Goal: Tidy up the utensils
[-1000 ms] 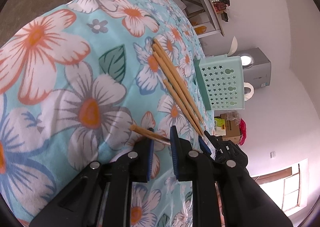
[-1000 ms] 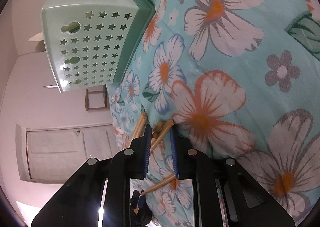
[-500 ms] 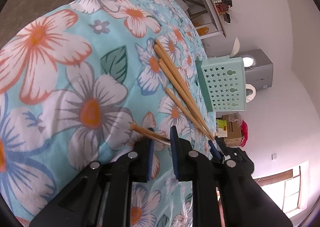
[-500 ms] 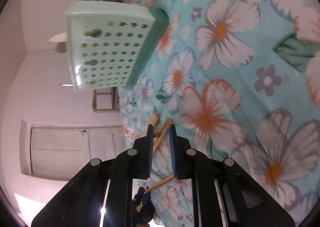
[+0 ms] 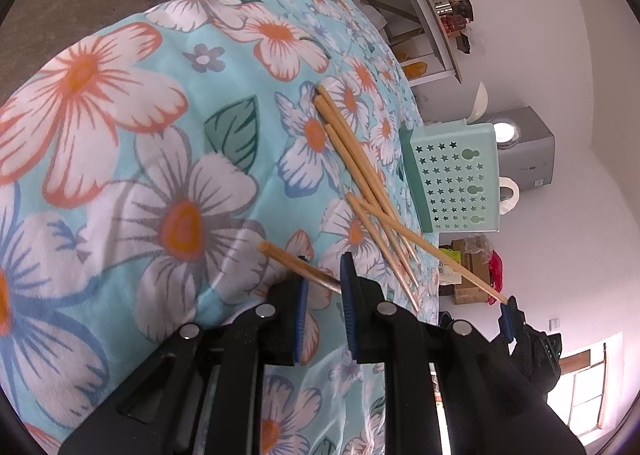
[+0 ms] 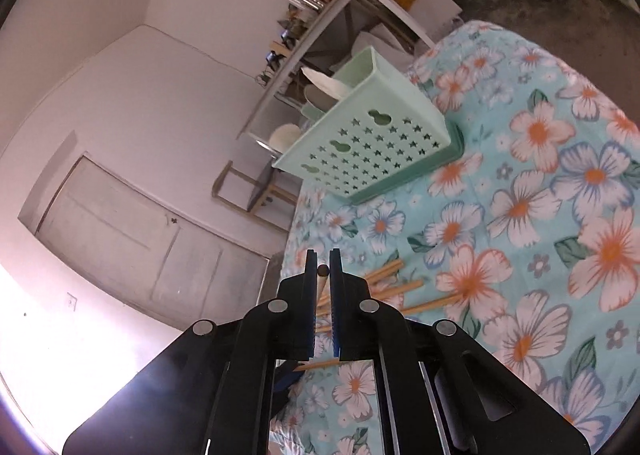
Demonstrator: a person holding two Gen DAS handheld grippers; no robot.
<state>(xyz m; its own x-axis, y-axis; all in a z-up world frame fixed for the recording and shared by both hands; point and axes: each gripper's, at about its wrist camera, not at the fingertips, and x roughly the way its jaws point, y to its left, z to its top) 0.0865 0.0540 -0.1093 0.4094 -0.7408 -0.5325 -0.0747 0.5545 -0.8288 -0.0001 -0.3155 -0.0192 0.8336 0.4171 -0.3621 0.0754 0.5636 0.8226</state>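
On the floral cloth (image 5: 120, 159) lie four loose chopsticks (image 5: 360, 171), one holder (image 5: 456, 179)

Chopstick (image 6: 322, 278) between the right gripper (image 6: 323, 261) jaws, above floral tablecloth (image 6: 520, 255).

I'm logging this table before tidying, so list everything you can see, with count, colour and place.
loose chopsticks: about four, tan wood, piled on the cloth beside the holder
near chopstick: one, tan, in the left gripper
lifted chopstick: one, tan, raised off the pile at a slant
holder: one, mint green with star holes, standing on the cloth
spoon: at least one, white, inside the holder
cloth: one, light blue with white and orange flowers, covering the table
shelf: one, white, cluttered, by the wall
door: one, white, back wall
left gripper: black, blue pads, shut on the near chopstick
right gripper: black, blue pads, jaws just closed further on the lifted chopstick
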